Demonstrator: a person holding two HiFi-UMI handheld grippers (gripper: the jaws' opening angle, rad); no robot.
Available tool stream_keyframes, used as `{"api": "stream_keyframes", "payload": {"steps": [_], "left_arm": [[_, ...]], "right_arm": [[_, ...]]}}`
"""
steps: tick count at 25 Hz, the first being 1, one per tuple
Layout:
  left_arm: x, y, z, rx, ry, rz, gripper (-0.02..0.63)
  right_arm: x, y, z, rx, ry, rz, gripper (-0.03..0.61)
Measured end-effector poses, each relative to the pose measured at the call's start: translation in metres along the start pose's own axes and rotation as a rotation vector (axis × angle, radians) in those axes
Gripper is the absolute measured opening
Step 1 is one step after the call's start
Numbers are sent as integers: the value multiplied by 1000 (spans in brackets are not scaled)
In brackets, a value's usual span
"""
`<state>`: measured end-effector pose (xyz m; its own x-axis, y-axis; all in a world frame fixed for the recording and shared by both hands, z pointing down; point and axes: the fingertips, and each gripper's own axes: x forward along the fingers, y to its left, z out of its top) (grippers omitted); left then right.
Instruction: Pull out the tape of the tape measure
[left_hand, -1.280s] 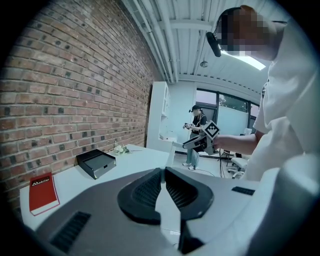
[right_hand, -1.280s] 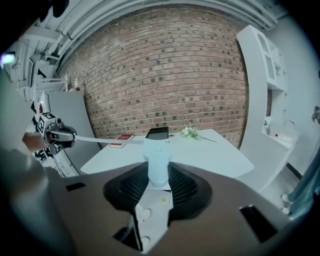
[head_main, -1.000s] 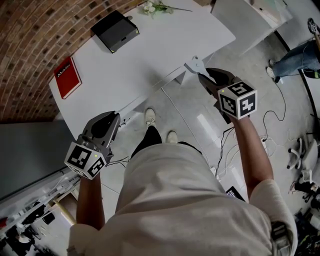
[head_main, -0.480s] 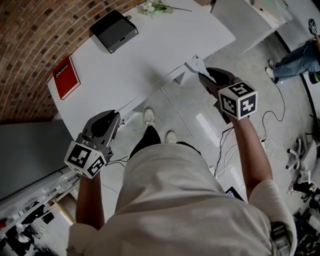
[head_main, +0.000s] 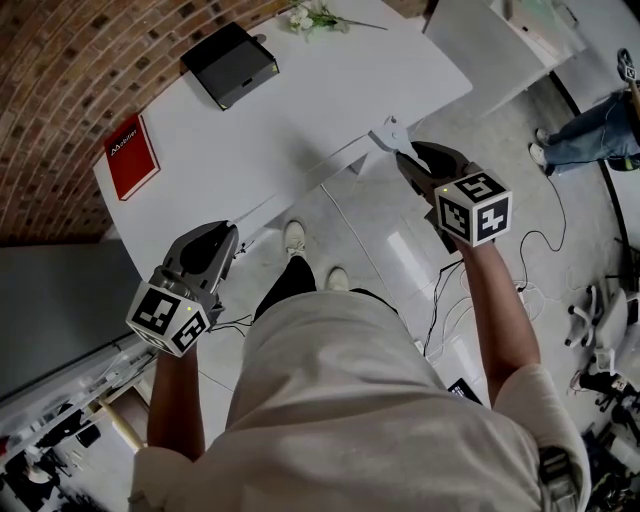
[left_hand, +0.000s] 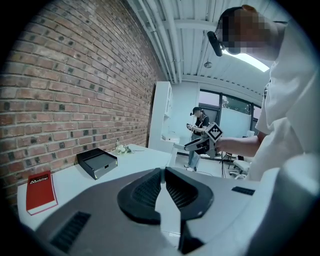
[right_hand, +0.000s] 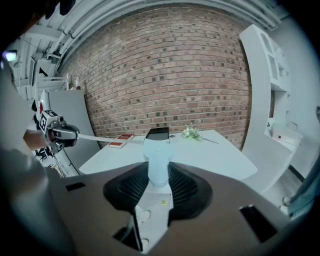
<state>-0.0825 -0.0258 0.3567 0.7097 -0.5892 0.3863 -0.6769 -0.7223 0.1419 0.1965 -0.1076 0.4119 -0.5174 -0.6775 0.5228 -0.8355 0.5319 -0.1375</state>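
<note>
Tape measure (right_hand: 158, 157), a pale case, sits clamped between the wide-set jaws of your right gripper (right_hand: 159, 175), held in the air just off the near edge of the white table (head_main: 300, 100). Its tape (right_hand: 102, 138) runs out taut to your left gripper (left_hand: 162, 174), whose jaws stand nearly together, pinching the tape's end. A red book (head_main: 133, 153) and a black box (head_main: 228, 62) lie on the table.
</note>
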Motion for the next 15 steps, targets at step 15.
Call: {"api": "stream_keyframes", "payload": {"steps": [15], "left_arm": [[5, 29, -5, -35, -14, 31, 29]], "right_arm": [[27, -1, 10, -10, 10, 3, 129]]}}
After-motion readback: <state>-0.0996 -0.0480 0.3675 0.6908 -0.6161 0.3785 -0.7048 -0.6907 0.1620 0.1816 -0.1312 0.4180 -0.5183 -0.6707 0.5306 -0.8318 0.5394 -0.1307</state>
